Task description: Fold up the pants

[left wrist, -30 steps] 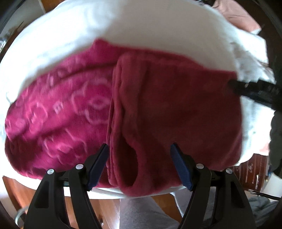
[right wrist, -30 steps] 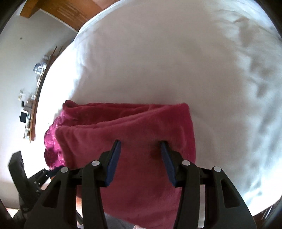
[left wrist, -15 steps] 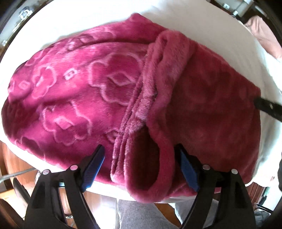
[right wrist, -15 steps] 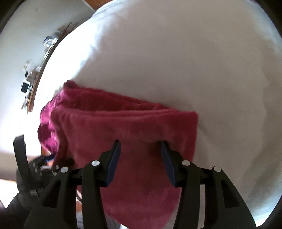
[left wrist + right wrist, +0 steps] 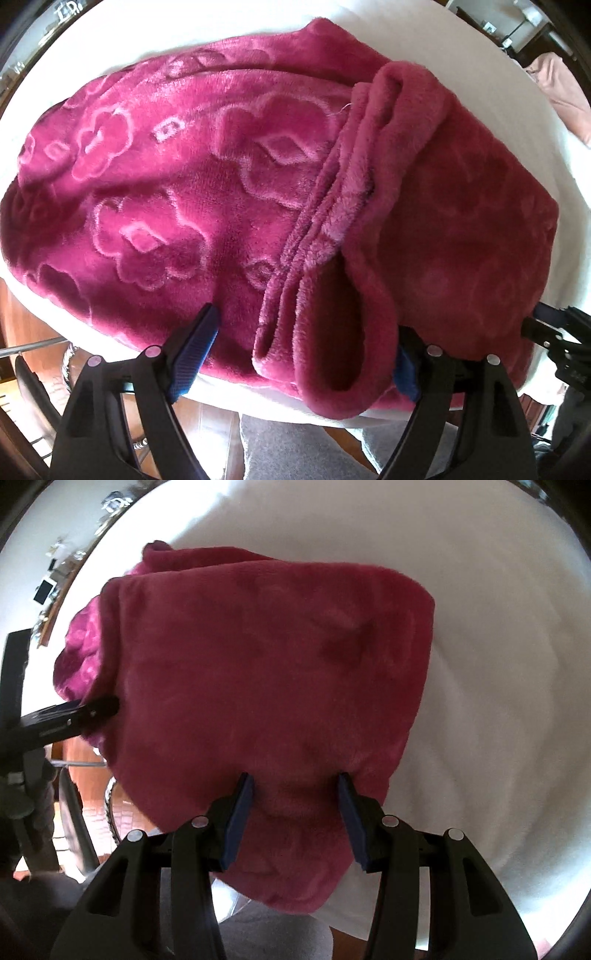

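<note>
Magenta fleece pants (image 5: 192,206) with an embossed flower pattern lie folded on a white bed sheet (image 5: 424,40). A plain folded part (image 5: 461,236) overlaps the patterned part, and an open cuff (image 5: 332,350) hangs at the near edge. My left gripper (image 5: 306,350) is open, its fingers straddling that cuff. My right gripper (image 5: 295,805) is open, its fingers on either side of the near hem of the plain part (image 5: 266,672). The right gripper's tip (image 5: 554,332) shows at the right of the left wrist view; the left gripper's tip (image 5: 74,712) shows at the left of the right wrist view.
The white sheet (image 5: 498,627) stretches far and right of the pants. A pink cloth (image 5: 565,96) lies at the far right. A wooden floor (image 5: 88,760) and the person's grey trousers (image 5: 303,450) are below the bed edge. A shelf with small items (image 5: 55,576) lines the wall.
Both grippers have come down closer to the pants, which now fill more of each view. The left gripper's fingers now sit around the open cuff.
</note>
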Tool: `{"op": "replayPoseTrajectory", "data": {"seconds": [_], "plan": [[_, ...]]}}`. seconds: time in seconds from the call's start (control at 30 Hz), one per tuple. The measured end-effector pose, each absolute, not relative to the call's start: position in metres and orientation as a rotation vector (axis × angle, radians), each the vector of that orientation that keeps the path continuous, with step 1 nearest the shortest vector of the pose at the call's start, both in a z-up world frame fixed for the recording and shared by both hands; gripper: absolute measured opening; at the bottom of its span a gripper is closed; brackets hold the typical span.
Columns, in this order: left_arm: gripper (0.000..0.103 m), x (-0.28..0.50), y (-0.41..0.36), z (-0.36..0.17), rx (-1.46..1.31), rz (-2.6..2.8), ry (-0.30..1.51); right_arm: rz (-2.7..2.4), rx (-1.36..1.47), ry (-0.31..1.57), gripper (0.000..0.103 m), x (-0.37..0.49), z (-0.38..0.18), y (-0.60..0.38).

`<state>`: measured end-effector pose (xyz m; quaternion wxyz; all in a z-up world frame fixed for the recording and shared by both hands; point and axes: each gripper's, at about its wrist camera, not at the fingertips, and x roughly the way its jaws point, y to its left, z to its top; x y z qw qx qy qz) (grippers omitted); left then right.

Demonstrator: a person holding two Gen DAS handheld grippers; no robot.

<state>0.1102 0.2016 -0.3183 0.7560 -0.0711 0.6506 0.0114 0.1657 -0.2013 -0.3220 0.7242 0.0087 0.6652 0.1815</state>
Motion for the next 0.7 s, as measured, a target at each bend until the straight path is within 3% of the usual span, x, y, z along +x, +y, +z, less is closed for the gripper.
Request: {"op": "replayPoseTrajectory", "data": {"seconds": [0.27,0.7], "plan": [[0.083,0.115,0.235,-0.283,-0.232,0.002,1.353,0.352,0.02,1.463,0.048,0.162,-0.302,-0.205],[0.082,0.095,0.412,-0.256,-0.408,0.308,1.279,0.385,0.031,1.389,0.048,0.179,-0.259,-0.125]]}}
